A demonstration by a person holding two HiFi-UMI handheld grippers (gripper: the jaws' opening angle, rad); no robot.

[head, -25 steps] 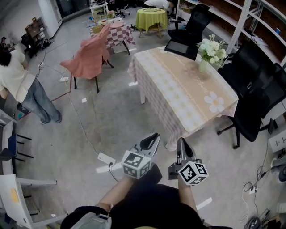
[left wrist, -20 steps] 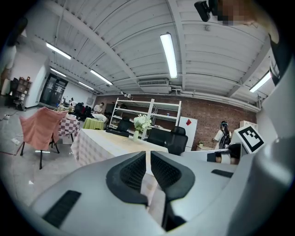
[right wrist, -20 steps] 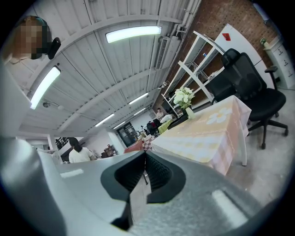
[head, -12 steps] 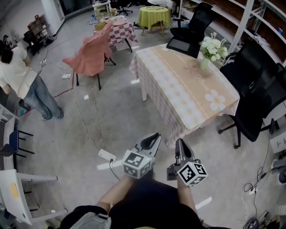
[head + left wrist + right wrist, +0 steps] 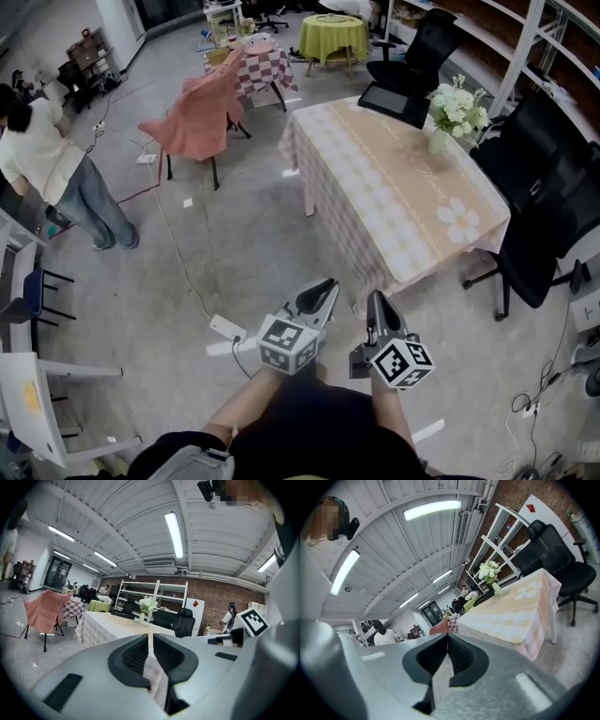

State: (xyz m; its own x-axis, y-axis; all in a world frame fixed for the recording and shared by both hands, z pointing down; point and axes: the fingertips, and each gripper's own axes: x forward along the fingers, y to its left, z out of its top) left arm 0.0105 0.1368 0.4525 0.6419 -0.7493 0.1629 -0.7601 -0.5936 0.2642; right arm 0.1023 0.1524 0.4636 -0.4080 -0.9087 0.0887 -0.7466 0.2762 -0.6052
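Note:
Both grippers are held side by side in front of the person, over the concrete floor, jaws pointing toward a table [image 5: 403, 202] with a beige and checked cloth. My left gripper [image 5: 320, 290] is shut with nothing between its jaws; in the left gripper view its dark pads [image 5: 140, 651] nearly meet. My right gripper [image 5: 377, 304] is also shut and empty, pads [image 5: 459, 656] closed together. A vase of white flowers [image 5: 454, 108] stands on the table's far right end; the flowers [image 5: 147, 605] show in the left gripper view and the flowers [image 5: 489, 572] in the right gripper view.
Black office chairs [image 5: 548, 216] stand right of the table and one chair [image 5: 412, 61] behind it. A chair draped in pink cloth [image 5: 202, 117] stands to the left. A person [image 5: 47, 173] stands far left. A power strip [image 5: 225, 328] and cable lie on the floor near the grippers.
The head view has shifted slightly, so the table and room sit a little lower and to the right. Both grippers stay shut in the same pose.

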